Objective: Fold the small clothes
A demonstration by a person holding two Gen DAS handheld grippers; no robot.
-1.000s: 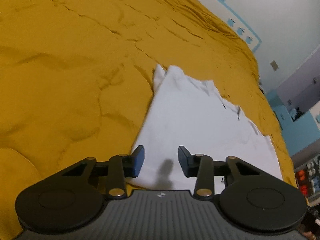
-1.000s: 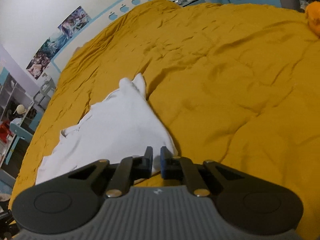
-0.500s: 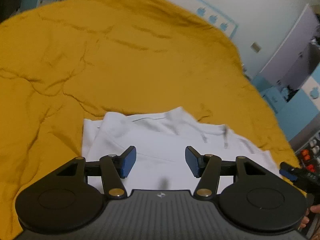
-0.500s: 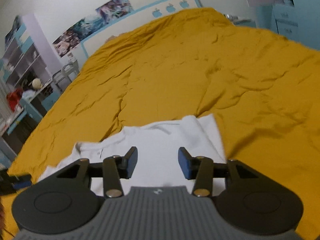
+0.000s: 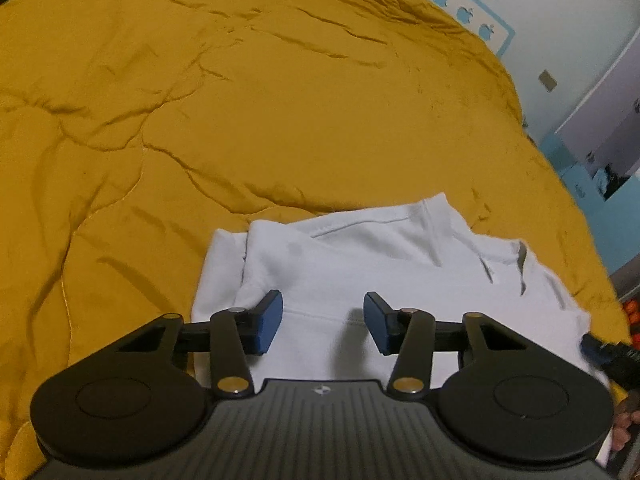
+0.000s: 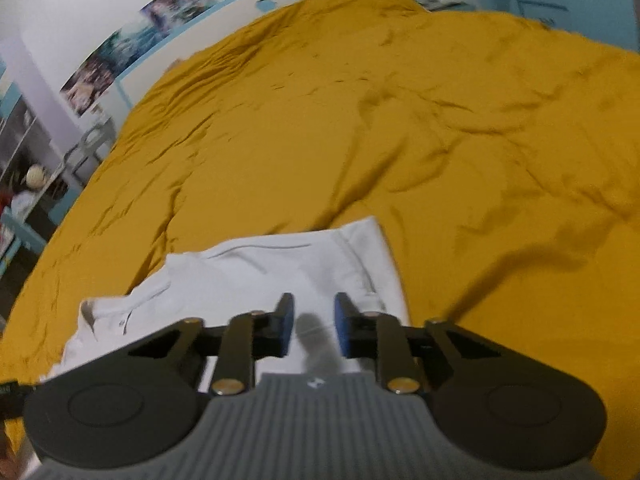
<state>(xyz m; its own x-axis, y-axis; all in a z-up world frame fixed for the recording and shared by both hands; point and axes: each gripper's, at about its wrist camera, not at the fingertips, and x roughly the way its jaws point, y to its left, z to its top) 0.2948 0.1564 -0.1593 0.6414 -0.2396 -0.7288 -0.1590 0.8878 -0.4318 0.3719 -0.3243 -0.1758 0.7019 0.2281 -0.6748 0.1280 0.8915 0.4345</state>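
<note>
Risk of a slack grip: the right gripper is seen above the near hem with a narrow gap between its fingers and no cloth between them; since its jaws have just been closing, an empty pinch is judged likely, and the hem would then be left behind.
Risk of a skewed fold: the left gripper is held released, its blue-padded fingers set well apart over the near edge, also just narrowed from a wider spread; if only one side is caught, the cloth may be dragged askew.
Risk from the bedding: the mustard-yellow quilted bedspread is soft and creased, so a pinch of quilt along with the shirt is thought possible.
Garment: a small white collared shirt is laid fairly flat, already doubled over on itself, with seams and a collar visible toward one side.
Garment surface: some soft ridges and an overlapping layer at the outer edge are seen.
Garment location: it rests on the bedspread at the near edge of the bed, directly under both grippers.
</note>
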